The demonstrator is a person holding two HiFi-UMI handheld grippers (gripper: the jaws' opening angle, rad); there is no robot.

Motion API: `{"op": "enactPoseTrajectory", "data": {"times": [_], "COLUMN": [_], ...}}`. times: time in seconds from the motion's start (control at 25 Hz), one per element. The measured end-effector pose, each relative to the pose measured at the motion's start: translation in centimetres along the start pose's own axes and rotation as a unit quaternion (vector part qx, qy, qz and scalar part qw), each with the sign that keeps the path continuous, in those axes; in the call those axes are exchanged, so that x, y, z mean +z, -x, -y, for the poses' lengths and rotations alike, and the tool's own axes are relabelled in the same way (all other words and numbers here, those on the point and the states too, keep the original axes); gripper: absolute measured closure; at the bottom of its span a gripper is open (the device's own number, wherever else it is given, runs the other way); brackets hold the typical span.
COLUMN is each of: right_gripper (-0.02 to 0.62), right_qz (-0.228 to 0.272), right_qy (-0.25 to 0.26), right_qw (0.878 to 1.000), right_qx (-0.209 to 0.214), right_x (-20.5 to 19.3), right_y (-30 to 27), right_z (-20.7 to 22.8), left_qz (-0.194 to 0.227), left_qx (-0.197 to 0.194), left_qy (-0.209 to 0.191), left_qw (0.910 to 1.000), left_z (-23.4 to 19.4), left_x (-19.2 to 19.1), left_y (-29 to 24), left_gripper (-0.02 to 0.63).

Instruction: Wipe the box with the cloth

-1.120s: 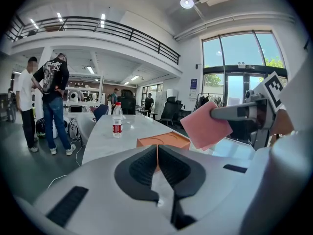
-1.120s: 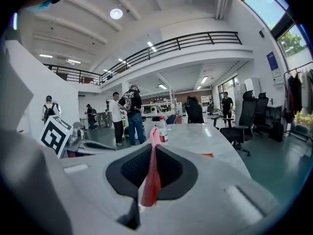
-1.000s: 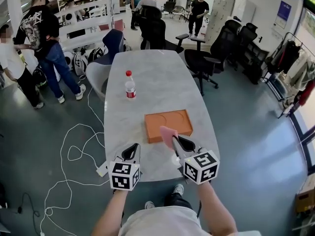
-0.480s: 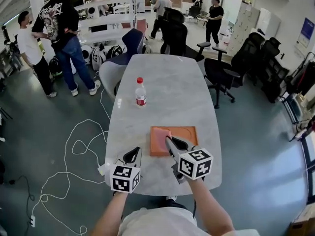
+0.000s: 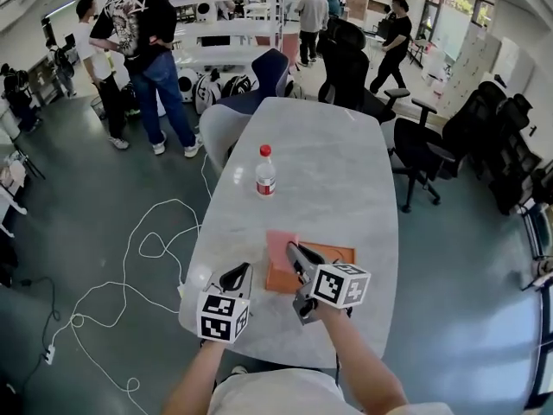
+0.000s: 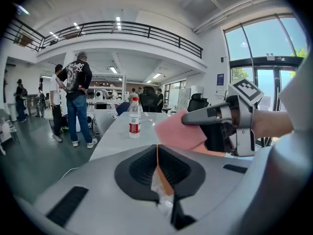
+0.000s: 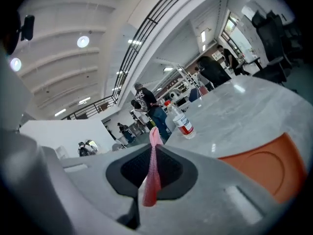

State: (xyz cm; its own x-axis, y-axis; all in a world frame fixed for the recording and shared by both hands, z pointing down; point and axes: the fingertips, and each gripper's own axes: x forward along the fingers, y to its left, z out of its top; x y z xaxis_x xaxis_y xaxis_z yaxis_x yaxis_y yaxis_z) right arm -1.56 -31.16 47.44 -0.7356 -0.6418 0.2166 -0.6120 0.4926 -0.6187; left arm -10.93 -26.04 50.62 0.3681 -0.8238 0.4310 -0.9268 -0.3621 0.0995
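An orange box (image 5: pixel 333 256) lies on the grey marble table (image 5: pixel 320 171), near its front edge. A pink cloth (image 5: pixel 281 247) hangs over the box's left end, pinched in my right gripper (image 5: pixel 294 253), which is shut on it. In the right gripper view the cloth (image 7: pixel 152 170) runs up between the jaws, with the box (image 7: pixel 264 165) low at the right. My left gripper (image 5: pixel 235 277) is shut and holds nothing, left of the box above the table's front edge. From the left gripper view I see the cloth (image 6: pixel 178 133) and the right gripper (image 6: pixel 210 116).
A water bottle (image 5: pixel 265 173) with a red cap stands mid-table, beyond the box. Office chairs (image 5: pixel 423 145) ring the far and right sides. People (image 5: pixel 147 50) stand at the back left. White cables (image 5: pixel 138 258) loop on the floor at left.
The right gripper has carried the cloth leftward along the box to its left end. The left gripper has stayed shut near the table's front edge. The head view has shifted.
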Motion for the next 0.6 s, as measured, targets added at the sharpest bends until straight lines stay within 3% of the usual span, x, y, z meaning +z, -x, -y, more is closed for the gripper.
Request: {"op": "enactPoseTrajectory", "data": {"times": [0.24, 0.6], "right_gripper": [0.580, 0.580], "right_qz": [-0.021, -0.064], "right_qy": [-0.061, 0.005], "right_qw": [0.998, 0.997], "right_qx": [0.007, -0.044], "right_x": [-1.6, -3.4], "right_y": [-2.0, -3.5], "right_z": [3.0, 5.8], "left_qz": [-0.009, -0.022], "left_qx": [0.033, 0.070], "left_qy": [0.011, 0.020], "left_qw": [0.9993, 0.9971], "left_z": [-0.4, -0.8], "left_x": [-0.4, -1.3], "left_y": [-0.7, -0.2], "left_gripper": [0.591, 0.591]}}
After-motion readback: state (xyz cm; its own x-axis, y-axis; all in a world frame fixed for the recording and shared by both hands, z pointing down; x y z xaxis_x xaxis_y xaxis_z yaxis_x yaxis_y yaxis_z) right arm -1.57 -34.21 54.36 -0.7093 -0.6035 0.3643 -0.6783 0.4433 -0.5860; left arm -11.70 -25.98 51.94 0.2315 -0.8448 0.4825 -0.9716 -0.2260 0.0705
